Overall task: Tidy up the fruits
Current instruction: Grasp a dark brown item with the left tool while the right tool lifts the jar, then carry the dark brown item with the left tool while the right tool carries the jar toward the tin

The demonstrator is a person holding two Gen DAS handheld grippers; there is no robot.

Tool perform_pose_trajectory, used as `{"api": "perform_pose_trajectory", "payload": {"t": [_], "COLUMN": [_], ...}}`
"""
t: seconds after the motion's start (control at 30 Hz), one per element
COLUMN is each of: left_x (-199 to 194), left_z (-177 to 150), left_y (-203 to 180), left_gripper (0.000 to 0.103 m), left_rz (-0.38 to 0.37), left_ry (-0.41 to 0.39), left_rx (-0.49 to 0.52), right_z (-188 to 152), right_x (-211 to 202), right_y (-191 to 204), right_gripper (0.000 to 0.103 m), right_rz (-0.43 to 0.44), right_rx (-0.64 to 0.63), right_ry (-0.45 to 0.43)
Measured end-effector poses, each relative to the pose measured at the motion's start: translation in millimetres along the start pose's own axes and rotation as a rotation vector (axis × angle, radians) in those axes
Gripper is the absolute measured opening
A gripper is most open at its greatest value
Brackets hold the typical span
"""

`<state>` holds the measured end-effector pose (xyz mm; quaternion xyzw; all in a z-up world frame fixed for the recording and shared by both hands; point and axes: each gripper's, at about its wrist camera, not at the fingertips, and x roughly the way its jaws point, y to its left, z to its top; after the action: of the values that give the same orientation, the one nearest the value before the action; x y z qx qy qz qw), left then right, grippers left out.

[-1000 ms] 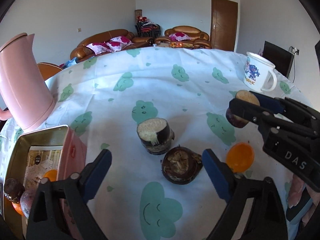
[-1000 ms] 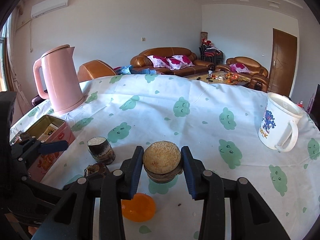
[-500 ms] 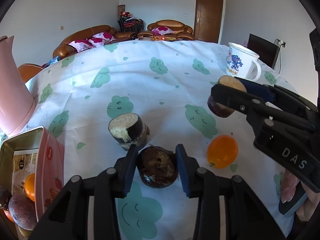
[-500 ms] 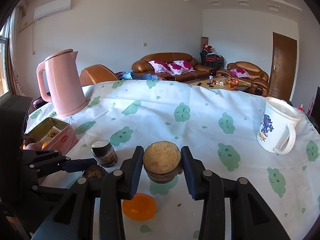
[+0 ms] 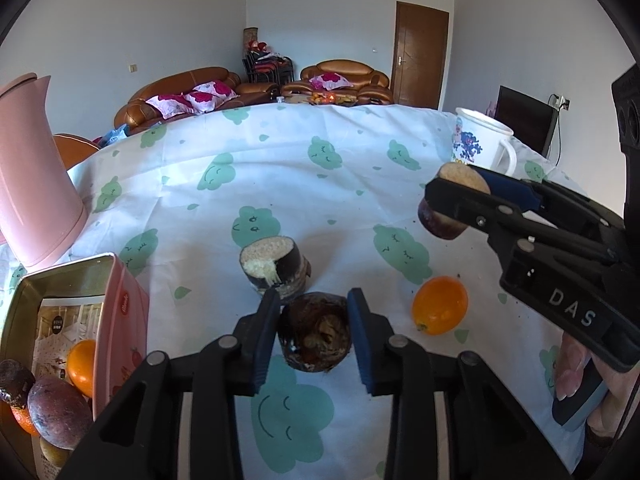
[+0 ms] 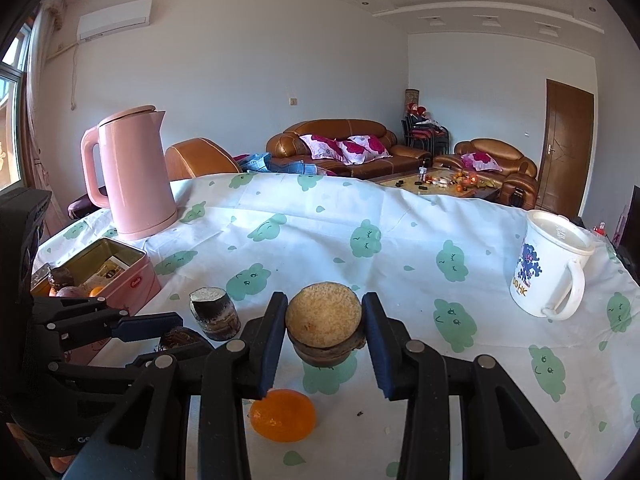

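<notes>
Now the left gripper [image 5: 313,322] clamps a dark, firm, rough-skinned fruit chunk [image 5: 315,334] across its sides between the pads; the right gripper [image 6: 324,330] likewise pinches a tan-topped chunk [image 6: 325,330].

Bright daylight from the window [image 6: 10,92] on my left, sharp pictures, soft shadows, edges bent round, corners black.

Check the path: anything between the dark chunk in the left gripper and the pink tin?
Nothing visible blocks it. The left gripper is shut on the dark chunk; the pink tin sits open to its left, only bare tablecloth between. The cut stump stands behind, off that line.
</notes>
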<state>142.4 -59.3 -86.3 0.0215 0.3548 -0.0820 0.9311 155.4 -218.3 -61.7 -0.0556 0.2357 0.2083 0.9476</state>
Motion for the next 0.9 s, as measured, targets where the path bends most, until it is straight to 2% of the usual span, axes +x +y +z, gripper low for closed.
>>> {"api": "perform_pose_trajectory", "payload": {"t": [0.27, 0.33, 0.4, 0.47, 0.57, 0.63, 0.67, 0.7, 0.9], "left_x": [-12, -13, -14, -14, -14, -13, -13, -12, 9], "left_z": [-2, -2, -3, -3, -3, -3, -3, -3, -4], "left_y": [-2, -2, -1, -2, 1, 3, 3, 3, -9], "left_gripper": [0.031, 0.027, 0.017, 0.017, 0.023, 0.043, 0.061, 0.069, 0.071], "left_rz": [0.024, 0.021, 0.012, 0.003, 0.012, 0.015, 0.023, 0.023, 0.003], "left_ry": [-0.058, -0.061, -0.063, -0.061, -0.063, -0.06, -0.057, -0.049, 0.063], "left_rx": [0.016, 0.014, 0.017, 0.022, 0.006, -0.005, -0.008, -0.004, 0.062], "right_z": [0, -1, -1, -1, -1, -1, 0, 0, -1], "right_x": [-6, -7, -8, -9, -8, -9, -8, -9, -9], "right_y": [5, 4, 5, 5, 5, 5, 5, 5, 4], "right_gripper": [0.04, 0.04, 0.04, 0.04, 0.04, 0.04, 0.04, 0.04, 0.04], "right_rz": [-0.004, -0.005, -0.003, -0.004, -0.002, -0.002, -0.002, -0.002, -0.001], "right_rx": [-0.023, -0.021, -0.02, -0.021, -0.019, -0.018, -0.018, -0.019, -0.017], "right_ry": [-0.031, -0.038, -0.043, -0.044, -0.043, -0.043, -0.043, -0.044, -0.041]}}
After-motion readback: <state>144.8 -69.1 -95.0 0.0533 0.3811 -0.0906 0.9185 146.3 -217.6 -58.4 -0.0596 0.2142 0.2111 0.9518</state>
